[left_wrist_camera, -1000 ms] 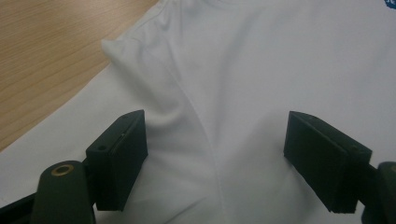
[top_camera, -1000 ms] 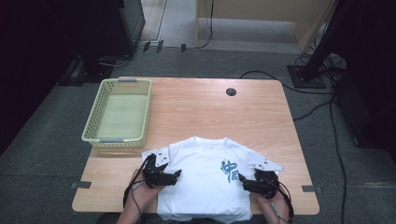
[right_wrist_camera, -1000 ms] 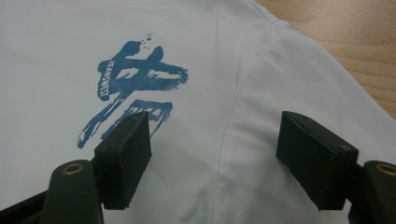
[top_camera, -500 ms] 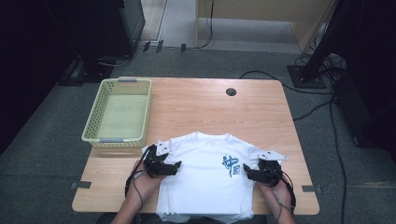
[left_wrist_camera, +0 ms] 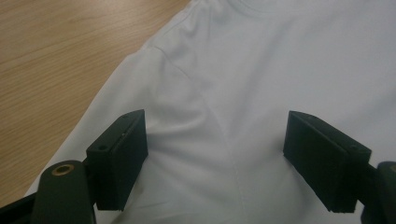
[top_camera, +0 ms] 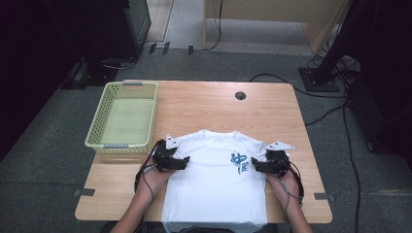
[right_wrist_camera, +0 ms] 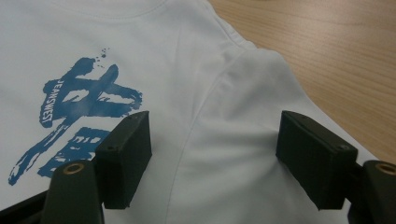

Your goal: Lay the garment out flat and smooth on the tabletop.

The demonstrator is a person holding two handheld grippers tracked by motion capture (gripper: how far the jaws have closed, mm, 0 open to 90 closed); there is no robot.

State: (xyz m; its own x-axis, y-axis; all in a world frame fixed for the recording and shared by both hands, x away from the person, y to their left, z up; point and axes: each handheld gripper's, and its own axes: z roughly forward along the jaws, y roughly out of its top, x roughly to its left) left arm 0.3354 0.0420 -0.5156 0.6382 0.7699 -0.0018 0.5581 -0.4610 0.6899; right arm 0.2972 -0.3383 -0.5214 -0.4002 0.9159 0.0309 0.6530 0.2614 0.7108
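Observation:
A white T-shirt (top_camera: 214, 194) with a blue print (top_camera: 239, 162) lies chest-up on the wooden table (top_camera: 218, 107), collar away from the person and hem at the front edge. My left gripper (top_camera: 179, 163) sits at the shirt's left shoulder, jaws pointing inward. In the left gripper view its jaws (left_wrist_camera: 215, 158) stand wide apart over wrinkled white fabric (left_wrist_camera: 261, 70). My right gripper (top_camera: 256, 166) sits at the right shoulder, beside the print. In the right gripper view it (right_wrist_camera: 215, 158) is open, the sleeve seam (right_wrist_camera: 205, 107) between the jaws and the print (right_wrist_camera: 79, 107) at the left.
A pale green slatted basket (top_camera: 121, 144) stands empty at the table's left, just behind my left gripper. A round cable hole (top_camera: 240, 95) is near the far edge. Bare wood lies beyond the collar. Cables run over the floor at the right.
Both grippers have moved away from the person, toward the table's middle. The shirt has slid the same way with them, and its spread sleeves no longer stick out at the sides.

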